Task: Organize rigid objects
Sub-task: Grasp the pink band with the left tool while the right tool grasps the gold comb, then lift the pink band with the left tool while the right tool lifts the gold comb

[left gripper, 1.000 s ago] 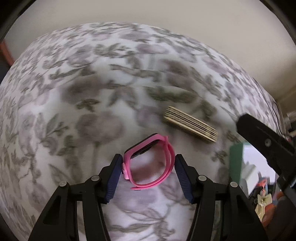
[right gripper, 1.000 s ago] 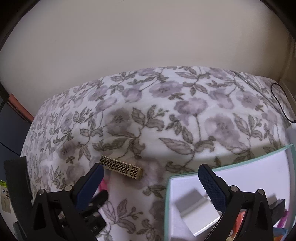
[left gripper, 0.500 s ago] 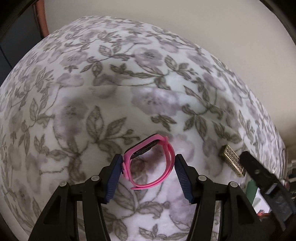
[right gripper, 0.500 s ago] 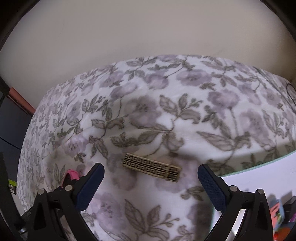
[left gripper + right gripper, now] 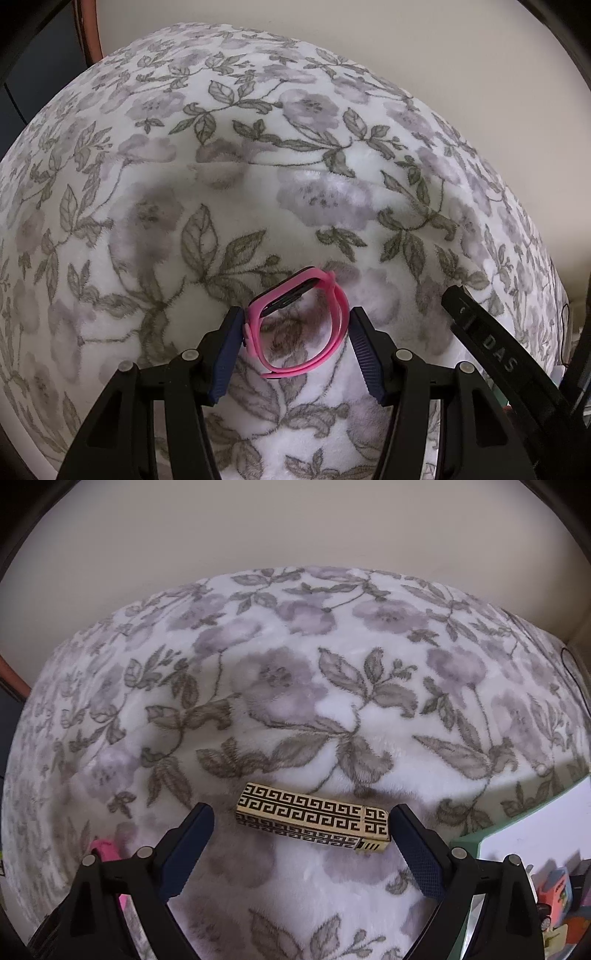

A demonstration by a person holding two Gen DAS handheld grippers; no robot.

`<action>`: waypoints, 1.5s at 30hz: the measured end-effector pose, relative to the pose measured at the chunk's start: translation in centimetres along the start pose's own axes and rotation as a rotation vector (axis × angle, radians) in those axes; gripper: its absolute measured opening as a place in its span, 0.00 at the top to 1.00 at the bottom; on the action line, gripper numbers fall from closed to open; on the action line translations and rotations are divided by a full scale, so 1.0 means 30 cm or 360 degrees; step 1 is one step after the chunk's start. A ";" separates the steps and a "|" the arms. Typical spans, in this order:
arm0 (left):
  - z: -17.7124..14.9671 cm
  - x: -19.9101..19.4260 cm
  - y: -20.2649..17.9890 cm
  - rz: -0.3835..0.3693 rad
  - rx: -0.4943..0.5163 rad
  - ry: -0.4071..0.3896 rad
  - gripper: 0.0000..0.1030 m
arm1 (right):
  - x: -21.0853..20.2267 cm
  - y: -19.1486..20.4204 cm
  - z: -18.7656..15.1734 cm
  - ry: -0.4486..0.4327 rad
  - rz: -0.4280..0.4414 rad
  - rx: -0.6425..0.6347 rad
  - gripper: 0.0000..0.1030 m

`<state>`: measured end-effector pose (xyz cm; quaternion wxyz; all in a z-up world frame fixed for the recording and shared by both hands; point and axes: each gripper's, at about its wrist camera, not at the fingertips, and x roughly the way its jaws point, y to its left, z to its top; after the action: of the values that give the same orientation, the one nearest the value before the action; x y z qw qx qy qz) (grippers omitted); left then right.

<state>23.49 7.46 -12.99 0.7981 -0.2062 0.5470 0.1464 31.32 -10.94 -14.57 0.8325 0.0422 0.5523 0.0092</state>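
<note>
Closing slightly while descending, the spread right tongs (image 5: pixel 301 840) are now bracketing the patterned gold case (image 5: pixel 314 819) on the floral blanket (image 5: pixel 295 701), while the left tongs (image 5: pixel 295 339) are pinching the pink watch band (image 5: pixel 301 326), with the mint tray (image 5: pixel 517 834) waiting at four o'clock.

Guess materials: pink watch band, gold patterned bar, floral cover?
Pink looped watch band: looks like matte silicone or rubber, smooth and flexing into a loop, with a dark glossy face. Slim gold bar with black Greek-key pattern: hard, sharp-edged, printed; metal or plastic, can't tell. White floral bed cover: plush fleece, visible fuzzy nap.
</note>
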 end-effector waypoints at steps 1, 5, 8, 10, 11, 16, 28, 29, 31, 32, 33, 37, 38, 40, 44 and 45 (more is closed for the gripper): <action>-0.004 -0.003 0.004 -0.0004 0.0000 0.0000 0.42 | 0.005 0.000 0.002 0.0004 -0.0012 0.0001 0.07; -0.004 -0.003 0.010 -0.0015 -0.0010 0.0007 0.42 | 0.029 -0.002 0.000 0.0023 -0.0042 -0.0006 0.09; -0.002 0.004 0.010 -0.0020 -0.0013 0.0015 0.42 | 0.033 0.002 -0.002 0.0014 -0.0060 -0.0027 0.09; -0.002 0.005 0.013 -0.0026 -0.0018 0.0021 0.42 | 0.032 0.001 -0.002 0.0009 -0.0059 -0.0027 0.10; -0.002 0.005 0.013 -0.0027 -0.0021 0.0023 0.42 | 0.032 0.000 -0.002 0.0007 -0.0061 -0.0031 0.11; 0.000 0.006 0.008 -0.0032 -0.0020 0.0030 0.42 | 0.016 0.013 -0.029 -0.0012 -0.0075 -0.0060 0.17; -0.022 -0.046 -0.039 -0.0079 0.0017 -0.0003 0.42 | -0.097 -0.027 -0.085 -0.0007 0.0008 -0.0049 0.17; -0.024 -0.059 -0.045 -0.0087 0.0024 -0.0014 0.44 | -0.118 -0.032 -0.090 -0.0017 0.0015 -0.0051 0.17; -0.031 -0.095 -0.063 -0.0114 0.0037 -0.0043 0.45 | -0.174 -0.053 -0.101 -0.0047 0.0023 -0.0047 0.17; -0.038 -0.119 -0.076 -0.0120 0.0052 -0.0060 0.45 | -0.195 -0.064 -0.106 -0.0059 0.0018 -0.0042 0.17; -0.045 -0.133 -0.082 -0.0126 0.0068 -0.0072 0.45 | -0.227 -0.085 -0.116 -0.0073 0.0028 -0.0027 0.17; -0.091 -0.177 -0.114 -0.0176 0.0118 -0.0078 0.52 | -0.303 -0.148 -0.151 -0.0090 0.0044 0.0017 0.17; -0.104 -0.184 -0.115 -0.0182 0.0128 -0.0074 0.52 | -0.318 -0.163 -0.159 -0.0094 0.0042 0.0028 0.17; -0.127 -0.197 -0.121 -0.0213 0.0153 -0.0062 0.52 | -0.353 -0.205 -0.182 -0.0096 0.0054 0.0065 0.17; -0.140 -0.206 -0.094 -0.0295 0.0114 -0.0063 0.52 | -0.409 -0.271 -0.230 -0.0101 0.0069 0.0121 0.17; -0.137 -0.202 -0.084 -0.0301 0.0096 -0.0064 0.53 | -0.426 -0.288 -0.248 -0.0105 0.0065 0.0124 0.17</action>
<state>19.15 3.20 -8.22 0.8250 -0.2297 0.5131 0.0579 19.21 -19.90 -6.40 0.8476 0.0863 0.5235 0.0032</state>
